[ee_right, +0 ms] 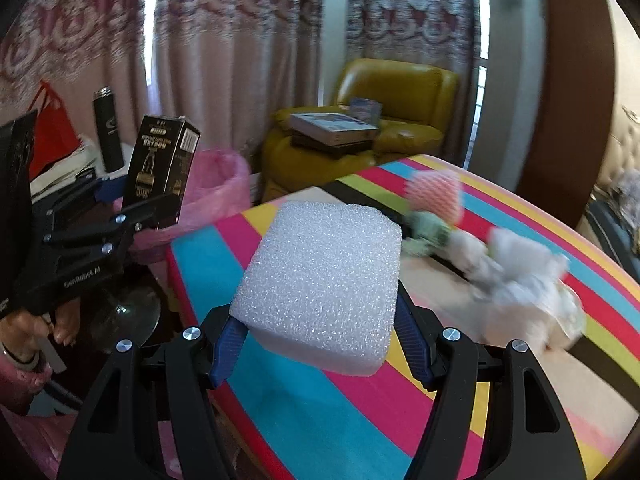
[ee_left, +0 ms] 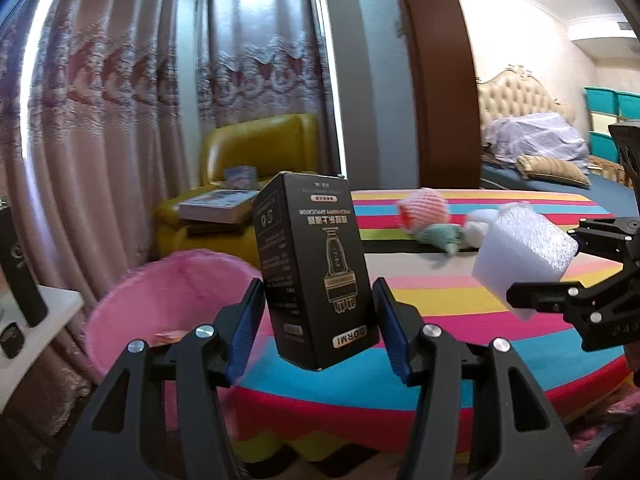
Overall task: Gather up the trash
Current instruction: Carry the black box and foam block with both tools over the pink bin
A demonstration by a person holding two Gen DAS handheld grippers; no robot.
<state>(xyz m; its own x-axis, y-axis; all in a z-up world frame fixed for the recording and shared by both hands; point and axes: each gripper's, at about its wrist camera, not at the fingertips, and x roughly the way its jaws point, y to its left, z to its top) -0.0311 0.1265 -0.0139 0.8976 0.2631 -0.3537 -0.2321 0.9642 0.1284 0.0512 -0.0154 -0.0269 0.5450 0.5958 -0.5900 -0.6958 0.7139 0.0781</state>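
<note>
My left gripper (ee_left: 318, 320) is shut on a black carton (ee_left: 314, 264) with gold print, held upright above the striped table's left edge. Just left of it stands a bin lined with a pink bag (ee_left: 168, 304). My right gripper (ee_right: 320, 320) is shut on a white foam block (ee_right: 324, 280), lifted over the striped tablecloth (ee_right: 304, 412). In the left wrist view the foam block (ee_left: 524, 256) and right gripper (ee_left: 532, 280) hang at the right. The right wrist view has the carton (ee_right: 160, 168) and left gripper (ee_right: 132, 208) at the left, near the pink bag (ee_right: 212, 192).
A pink and green knitted toy (ee_right: 436, 200) and crumpled white paper (ee_right: 528, 296) lie on the table. A yellow armchair (ee_right: 384, 120) with books stands beyond, before the curtains. A black flask (ee_right: 107, 128) and a red bag (ee_right: 52, 132) stand left. A hand (ee_right: 36, 328) holds the left gripper.
</note>
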